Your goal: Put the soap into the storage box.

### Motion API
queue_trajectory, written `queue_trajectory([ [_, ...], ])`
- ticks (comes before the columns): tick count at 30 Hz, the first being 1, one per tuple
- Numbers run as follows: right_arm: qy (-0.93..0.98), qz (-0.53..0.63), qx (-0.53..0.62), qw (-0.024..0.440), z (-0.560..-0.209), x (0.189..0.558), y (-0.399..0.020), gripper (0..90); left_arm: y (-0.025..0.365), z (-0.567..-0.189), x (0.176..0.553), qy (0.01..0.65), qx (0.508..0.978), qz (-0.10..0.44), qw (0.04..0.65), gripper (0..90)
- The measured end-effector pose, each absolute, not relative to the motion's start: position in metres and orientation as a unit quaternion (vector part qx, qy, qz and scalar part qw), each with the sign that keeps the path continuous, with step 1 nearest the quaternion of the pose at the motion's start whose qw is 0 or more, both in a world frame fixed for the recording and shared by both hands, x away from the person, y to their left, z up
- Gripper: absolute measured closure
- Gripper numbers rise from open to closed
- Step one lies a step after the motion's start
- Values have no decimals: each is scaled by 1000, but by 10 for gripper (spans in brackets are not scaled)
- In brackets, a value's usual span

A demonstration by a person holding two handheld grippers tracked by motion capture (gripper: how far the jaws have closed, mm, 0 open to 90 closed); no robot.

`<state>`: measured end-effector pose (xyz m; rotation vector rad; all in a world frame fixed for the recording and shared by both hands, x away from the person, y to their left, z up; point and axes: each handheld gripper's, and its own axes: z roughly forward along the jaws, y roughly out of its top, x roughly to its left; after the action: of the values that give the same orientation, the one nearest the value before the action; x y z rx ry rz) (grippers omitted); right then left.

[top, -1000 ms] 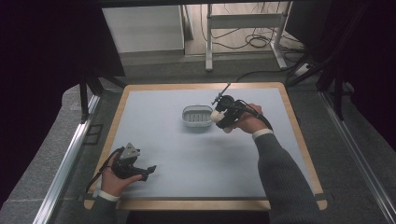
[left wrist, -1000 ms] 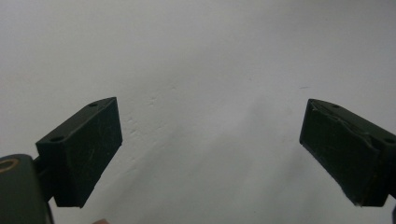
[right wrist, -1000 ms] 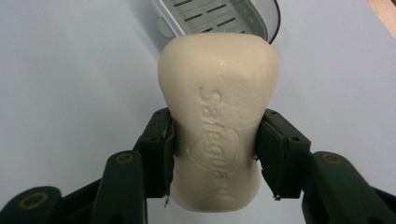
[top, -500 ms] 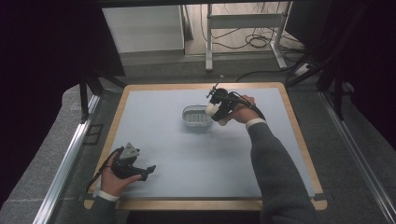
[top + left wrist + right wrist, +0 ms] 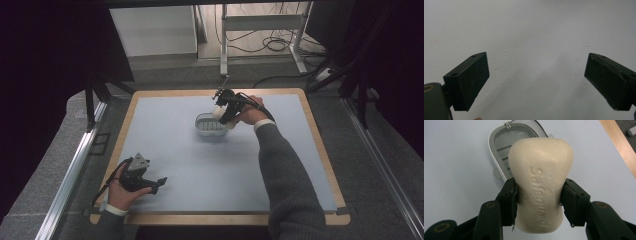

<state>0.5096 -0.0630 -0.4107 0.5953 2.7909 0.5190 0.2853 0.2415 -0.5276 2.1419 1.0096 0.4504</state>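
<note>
pale blue mat on wood-edged table [image 5: 210, 170] under both tongs | oval grey plastic soap dish [image 5: 506, 142] just beyond right gripper [image 5: 539, 202] | cream moulded soap bar [image 5: 540, 182] clamped between its jaws, above dish | left gripper [image 5: 536, 82] near table's front edge, jaws wide apart, nothing between

Right forearm in a dark grey knitted sleeve [image 5: 285, 180] with a white cuff [image 5: 263, 124]. Black two-jaw right gripper [image 5: 539, 195] with brass-ringed pivot holes and trailing black cable. Black left gripper [image 5: 161, 181] bearing a grey three-cornered plate [image 5: 140, 161]; white left cuff [image 5: 115, 209].
</note>
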Motion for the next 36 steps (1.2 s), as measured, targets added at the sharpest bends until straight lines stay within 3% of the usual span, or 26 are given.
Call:
queue_trajectory([
  [19,967,159,161,117,-419,521,-37,495,243,-527,285,391,829,177,358,62],
  [36,977,117,123,132,-448,525,-16,469,243,-527,285,391,830,178,357,62],
])
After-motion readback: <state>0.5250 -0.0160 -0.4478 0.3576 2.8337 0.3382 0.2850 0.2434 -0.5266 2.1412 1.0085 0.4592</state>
